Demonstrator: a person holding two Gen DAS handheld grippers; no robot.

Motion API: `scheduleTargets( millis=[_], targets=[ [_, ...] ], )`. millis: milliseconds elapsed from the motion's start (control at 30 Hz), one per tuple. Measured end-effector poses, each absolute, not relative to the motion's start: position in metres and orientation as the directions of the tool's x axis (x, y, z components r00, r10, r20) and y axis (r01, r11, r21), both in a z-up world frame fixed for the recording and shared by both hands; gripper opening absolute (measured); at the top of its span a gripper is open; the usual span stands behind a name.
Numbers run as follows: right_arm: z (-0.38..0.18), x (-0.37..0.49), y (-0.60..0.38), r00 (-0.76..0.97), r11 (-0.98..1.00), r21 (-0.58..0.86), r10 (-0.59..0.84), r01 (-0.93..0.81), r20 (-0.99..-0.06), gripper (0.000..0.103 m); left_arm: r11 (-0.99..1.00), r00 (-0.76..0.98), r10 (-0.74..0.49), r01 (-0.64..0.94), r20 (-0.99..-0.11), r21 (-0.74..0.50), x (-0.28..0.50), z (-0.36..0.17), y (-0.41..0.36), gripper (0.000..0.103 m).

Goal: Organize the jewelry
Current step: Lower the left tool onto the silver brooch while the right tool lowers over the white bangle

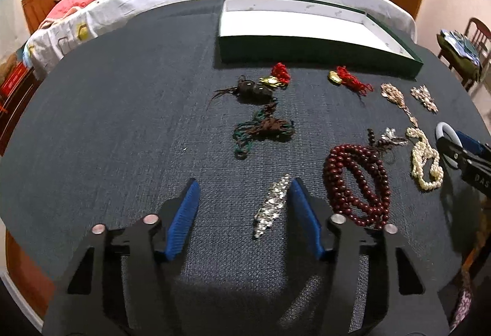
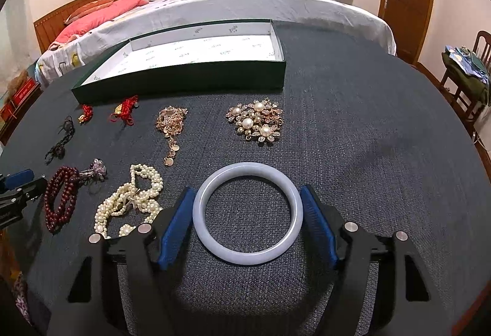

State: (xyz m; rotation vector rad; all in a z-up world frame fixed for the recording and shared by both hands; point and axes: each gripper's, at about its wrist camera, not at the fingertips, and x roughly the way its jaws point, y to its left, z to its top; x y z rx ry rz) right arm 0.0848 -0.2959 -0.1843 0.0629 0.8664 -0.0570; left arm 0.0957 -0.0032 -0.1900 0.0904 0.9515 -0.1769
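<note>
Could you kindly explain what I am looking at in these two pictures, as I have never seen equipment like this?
There is no robot here: a person holds a two-finger gripper in each hand, and a fisheye camera on each looks forward along its blue-padded fingers.

The left wrist view shows the left gripper open, with a sparkly silver piece lying between its fingers, close to one pad.

The right wrist view shows the right gripper around a pale bangle, its pads at the ring's sides; the bangle seems to rest on the dark table.

Also lying there: dark red beads, a pearl strand, a pearl brooch, a gold chain and red tassel charms. Behind them stands an empty green box.
</note>
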Motion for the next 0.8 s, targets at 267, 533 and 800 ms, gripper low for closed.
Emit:
scheduleTargets(
  millis=[267, 533, 800],
  targets=[
    [-0.184, 0.084, -0.297, 0.648, 0.996, 0.039, -0.021, 0.077, -0.762, 0.069, 0.973, 0.559, -0.135, 0.229, -0.818, -0.004, 0.092, -0.189, -0.012, 0.033],
    [-0.184, 0.083, -0.299, 0.650, 0.996, 0.044, -0.017, 0.078, -0.760, 0.069, 0.971, 0.558, -0.140, 0.237, -0.818, -0.005, 0.089, -0.188, -0.016, 0.025],
    [-0.184, 0.081, -0.300, 0.652, 0.996, 0.053, -0.011, 0.078, -0.758, 0.069, 0.970, 0.557, -0.145, 0.241, -0.818, -0.008, 0.086, -0.188, -0.016, 0.016]
  ],
)
